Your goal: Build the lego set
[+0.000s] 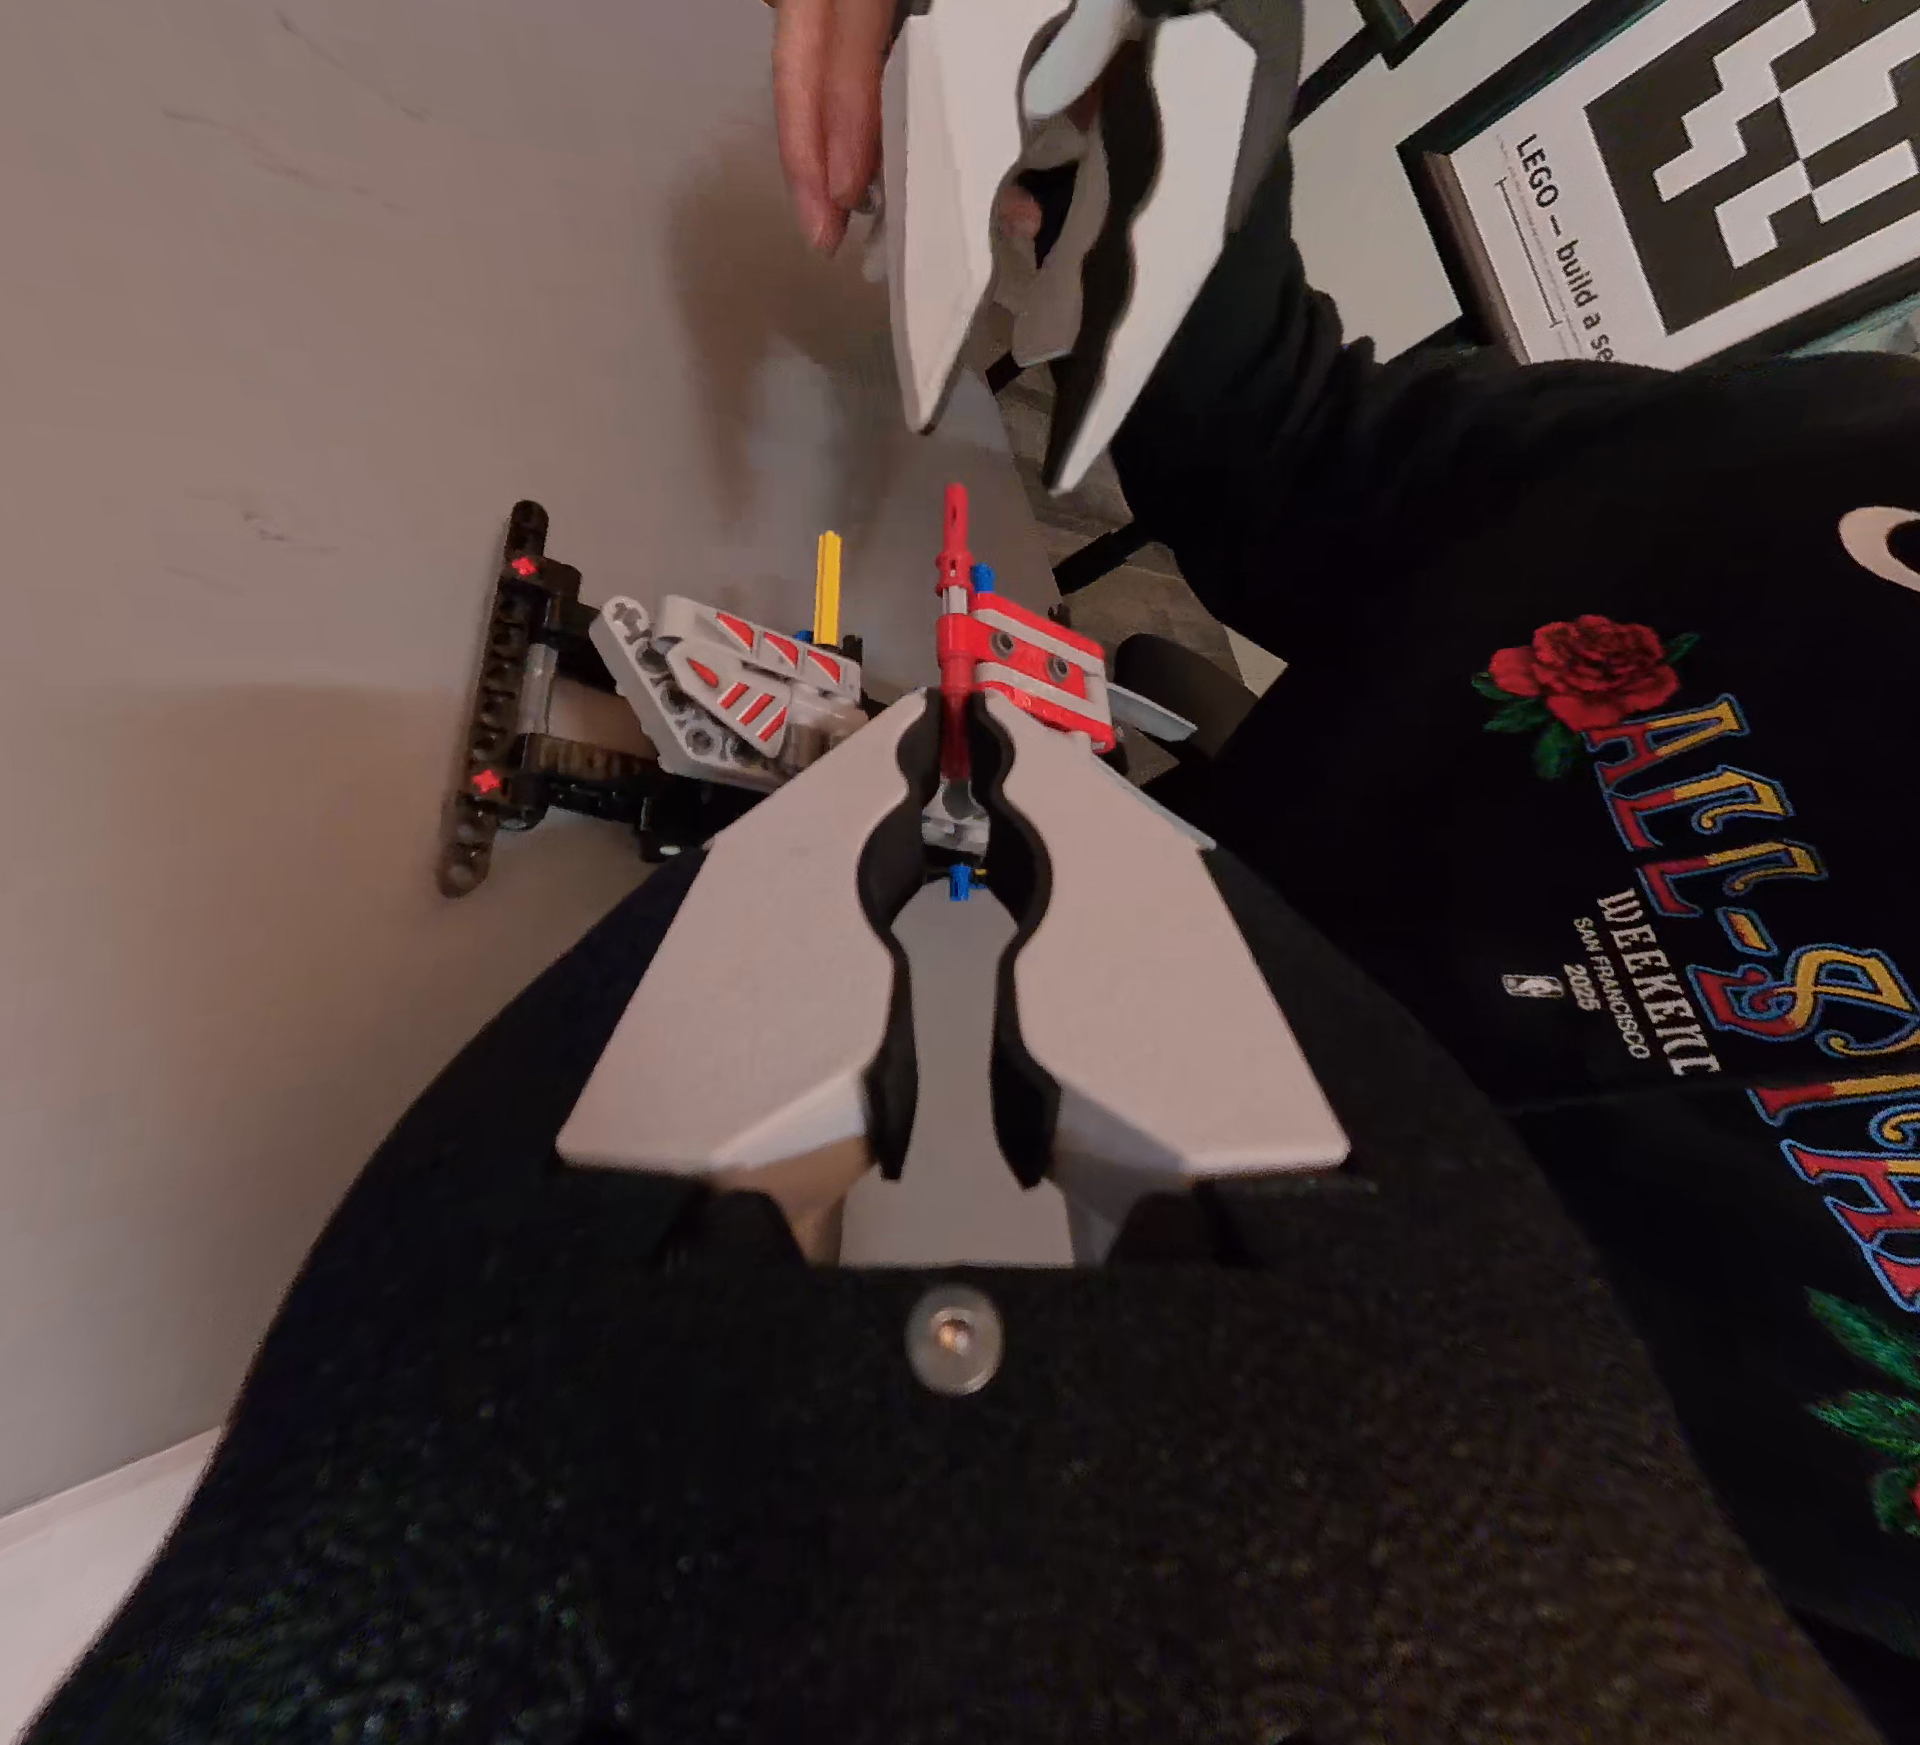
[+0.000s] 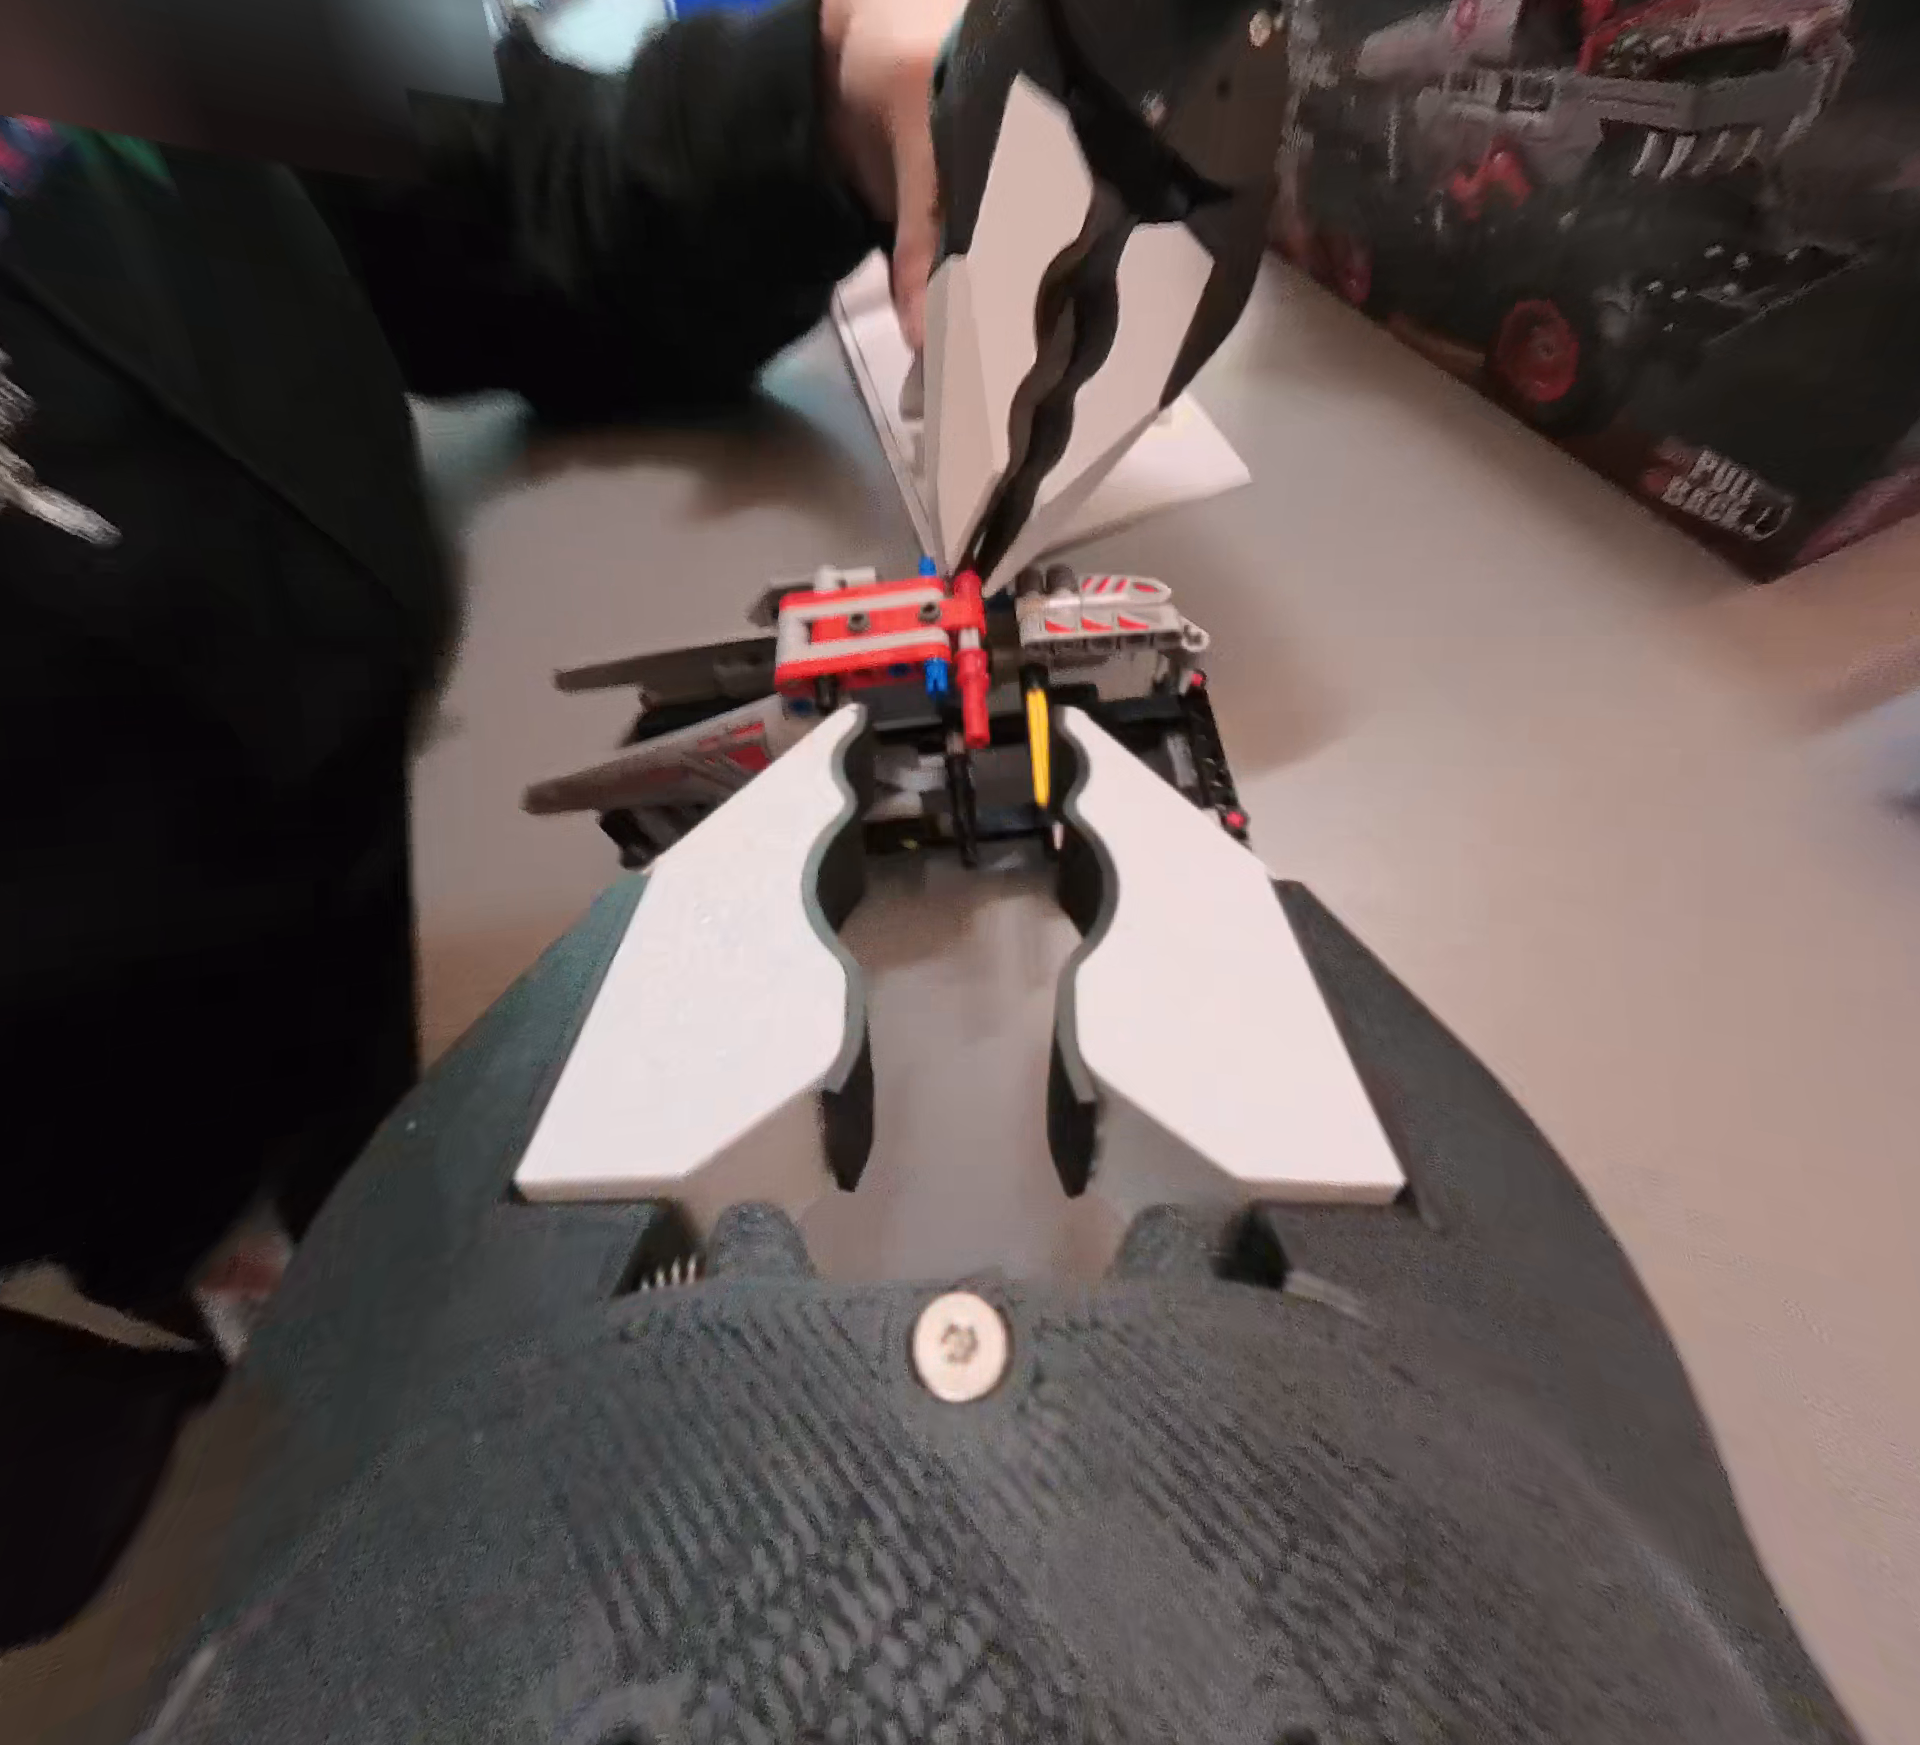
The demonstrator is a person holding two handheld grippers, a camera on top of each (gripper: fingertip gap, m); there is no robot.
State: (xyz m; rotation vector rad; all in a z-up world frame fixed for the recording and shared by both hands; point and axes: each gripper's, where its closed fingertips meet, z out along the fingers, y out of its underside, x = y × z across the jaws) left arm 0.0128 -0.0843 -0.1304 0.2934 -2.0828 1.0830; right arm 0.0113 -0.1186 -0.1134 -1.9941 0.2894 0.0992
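Lego model point(image 2: 935, 708) on table point(image 2: 1455, 760): my left gripper point(image 1: 954, 708) pinches its red axle point(image 1: 954, 573); my right gripper point(image 2: 961, 729) gapes wide, empty, beside it.

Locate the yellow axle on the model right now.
The yellow axle juts out of the lego model just beside the red axle that the left gripper pinches; in the right wrist view it lies between the open right gripper's fingertips.

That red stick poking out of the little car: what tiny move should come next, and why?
Probably the right gripper should ease forward and close on the red axle. The left gripper is already clamped on the model around that axle's base, steadying it, while the right one is open and empty, its fingers apart just short of the axle's free end.
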